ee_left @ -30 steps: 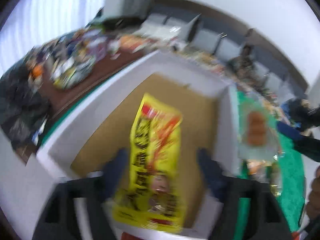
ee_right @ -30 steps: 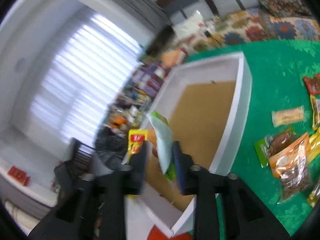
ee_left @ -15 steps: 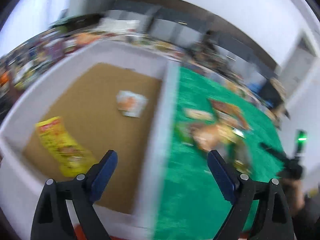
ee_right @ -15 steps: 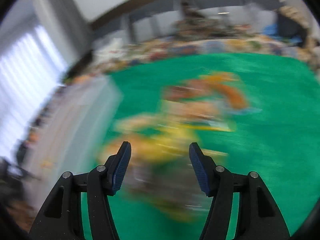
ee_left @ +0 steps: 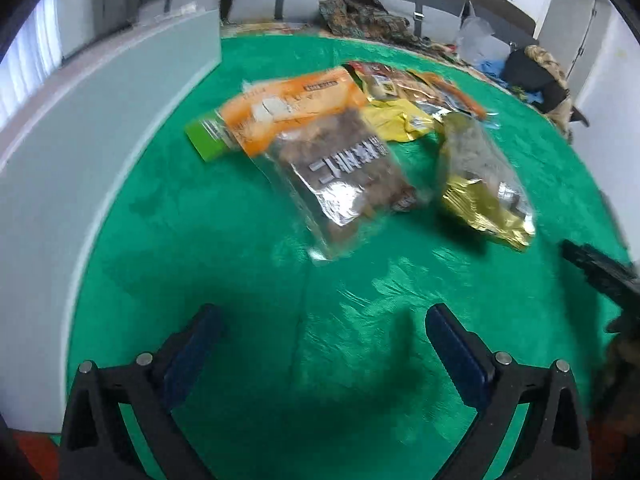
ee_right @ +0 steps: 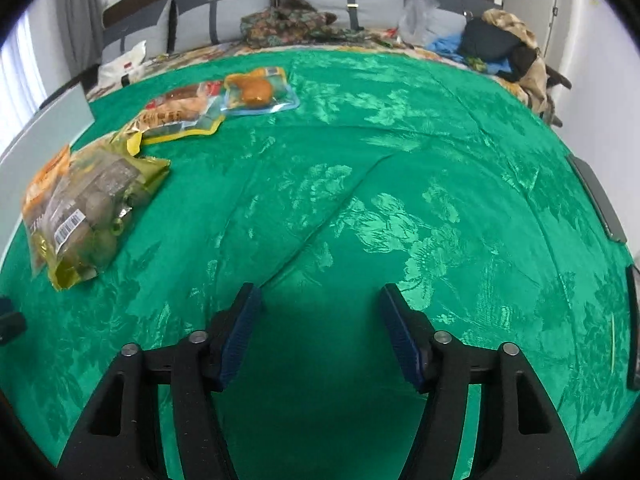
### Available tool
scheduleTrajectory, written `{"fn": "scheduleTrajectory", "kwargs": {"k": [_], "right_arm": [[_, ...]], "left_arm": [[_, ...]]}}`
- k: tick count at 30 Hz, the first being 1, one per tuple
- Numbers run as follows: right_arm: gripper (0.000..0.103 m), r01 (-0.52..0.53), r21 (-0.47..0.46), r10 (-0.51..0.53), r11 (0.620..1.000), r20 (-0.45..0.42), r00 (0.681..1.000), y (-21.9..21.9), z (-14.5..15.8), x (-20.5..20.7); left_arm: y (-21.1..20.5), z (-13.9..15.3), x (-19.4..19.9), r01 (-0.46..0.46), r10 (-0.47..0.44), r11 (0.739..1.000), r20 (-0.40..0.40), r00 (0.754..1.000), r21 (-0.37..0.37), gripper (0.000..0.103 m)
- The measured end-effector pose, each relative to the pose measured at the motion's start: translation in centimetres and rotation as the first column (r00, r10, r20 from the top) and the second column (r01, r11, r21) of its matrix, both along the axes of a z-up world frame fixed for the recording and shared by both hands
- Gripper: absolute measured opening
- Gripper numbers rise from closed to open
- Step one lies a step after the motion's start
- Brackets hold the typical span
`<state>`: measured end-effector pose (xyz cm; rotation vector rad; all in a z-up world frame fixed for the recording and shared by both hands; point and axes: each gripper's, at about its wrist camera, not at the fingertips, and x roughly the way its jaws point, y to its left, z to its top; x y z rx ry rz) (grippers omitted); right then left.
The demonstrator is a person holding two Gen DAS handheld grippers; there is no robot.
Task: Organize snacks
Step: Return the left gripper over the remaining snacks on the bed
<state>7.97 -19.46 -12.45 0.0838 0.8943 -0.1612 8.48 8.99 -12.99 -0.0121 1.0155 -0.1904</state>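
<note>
Several snack packets lie on the green cloth (ee_left: 240, 264). In the left wrist view an orange-topped clear bag of brown snacks (ee_left: 320, 148) lies ahead, with a gold-green bag (ee_left: 480, 184) to its right and yellow and red packets (ee_left: 400, 92) behind. My left gripper (ee_left: 320, 340) hovers over bare cloth short of them, its jaws opening wide, nothing between them. The right wrist view has the gold-green bag (ee_right: 88, 208) at far left, a yellow packet (ee_right: 180, 116) and a blue-edged bun packet (ee_right: 260, 92) farther back. My right gripper (ee_right: 320, 320) is over bare cloth, jaws opening, empty.
The white wall of a large box (ee_left: 72, 140) stands along the left of the cloth. Clothes and bags (ee_right: 500, 44) are piled on a bench behind the table. A dark device (ee_left: 600, 272) shows at the right edge of the left wrist view.
Both grippers let their packets go into the white box, then swung right and down over the green cloth toward the snack pile. Both now stand empty and wider apart.
</note>
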Motion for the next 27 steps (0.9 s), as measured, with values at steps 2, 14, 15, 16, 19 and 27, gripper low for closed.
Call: {"fn": "scheduleTrajectory", "kwargs": {"k": [2,14,15,16,19,27], "right_arm": [[0.071,0.006,-0.002,-0.005,1.0,0.015,1.0,-0.3,-0.6,-0.5],[0.077,0.02,-0.007,-0.02,1.0,0.011,1.0,-0.6,-1.2,-0.1],[0.078,0.02,-0.008,-0.02,1.0,0.011,1.0,-0.6,-1.2,-0.1],[0.078,0.02,-0.008,-0.019,1.0,0.011,1.0,-0.6,-1.2,-0.1],[0.078,0.019,-0.008,-0.019,1.0,0.011,1.0,-0.7,-1.2,-0.1],[0.078,0.019,-0.008,-0.019,1.0,0.011,1.0,-0.7,-1.2,-0.1]], "left_arm": [[-0.7,-0.3,0.1,0.003,-0.004,0.998,0.013,1.0,0.068,0.103],[-0.5,-0.8,-0.5,0.016,-0.023,0.997,0.092,0.995,0.08,0.103],[-0.6,-0.8,-0.5,0.015,-0.023,0.997,0.093,0.995,0.08,0.103],[-0.7,-1.0,-0.5,0.014,-0.022,0.997,0.094,0.995,0.08,0.103],[-0.7,-1.2,-0.4,0.014,-0.022,0.997,0.096,0.995,0.081,0.103],[-0.7,-1.1,-0.4,0.014,-0.022,0.997,0.096,0.995,0.081,0.103]]}}
